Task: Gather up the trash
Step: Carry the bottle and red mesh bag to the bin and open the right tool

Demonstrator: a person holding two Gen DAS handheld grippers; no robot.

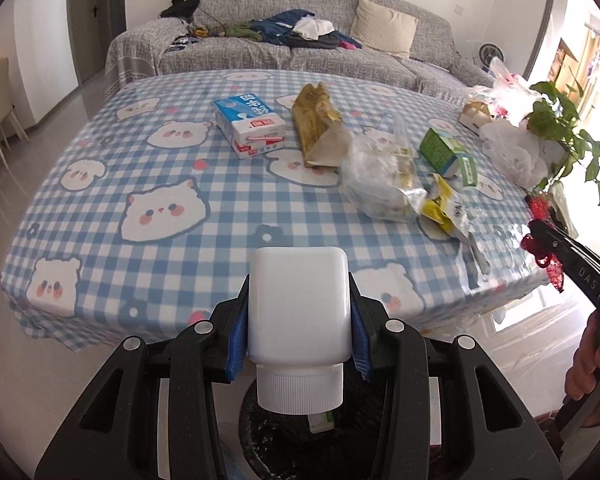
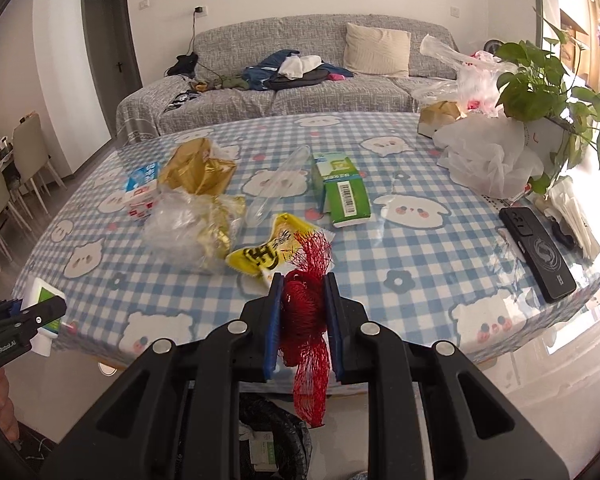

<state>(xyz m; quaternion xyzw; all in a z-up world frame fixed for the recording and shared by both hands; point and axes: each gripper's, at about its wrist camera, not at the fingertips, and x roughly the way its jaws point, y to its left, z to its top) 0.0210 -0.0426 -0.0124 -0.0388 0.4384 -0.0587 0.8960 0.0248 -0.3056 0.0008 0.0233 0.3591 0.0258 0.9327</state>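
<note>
Clearly, two pieces of trash are held off the tabletop (image 1: 100, 184), one in each tool. At the left, the left tool (image 1: 300, 320) is clamped on a white plastic bottle (image 1: 298, 304) – a squarish, smooth body with rounded corners, gripped by its sides between the blue pads, its ribbed white screw cap turned back toward the camera. From the right wrist view a green label is seen on it. Below the bottle, part of a dark bin (image 1: 260, 432) is seen, with a small green-and-white scrap inside.

Further right on the checked blue-and-white cloth, the remaining trash is spread: a blue and white milk carton (image 1: 250, 126) lying on its side, a torn gold paper bag (image 1: 316, 124) just beside it, a crumpled clear plastic bag (image 1: 380, 180) holding gold wrappers, a yellow snack wrapper (image 2: 270, 250) touching that bag, and a green and white box (image 2: 342, 188) with a barcode. A clear plastic tube (image 2: 278, 186) lies between the gold bag and the green box.

At the right, the right tool (image 2: 303, 316) is closed on a red mesh net (image 2: 304, 320) – bunched thick between the pads, with frayed strands fanning above and a loose tail hanging below. A black phone (image 2: 538, 252) rests near the right edge of the tabletop.
</note>
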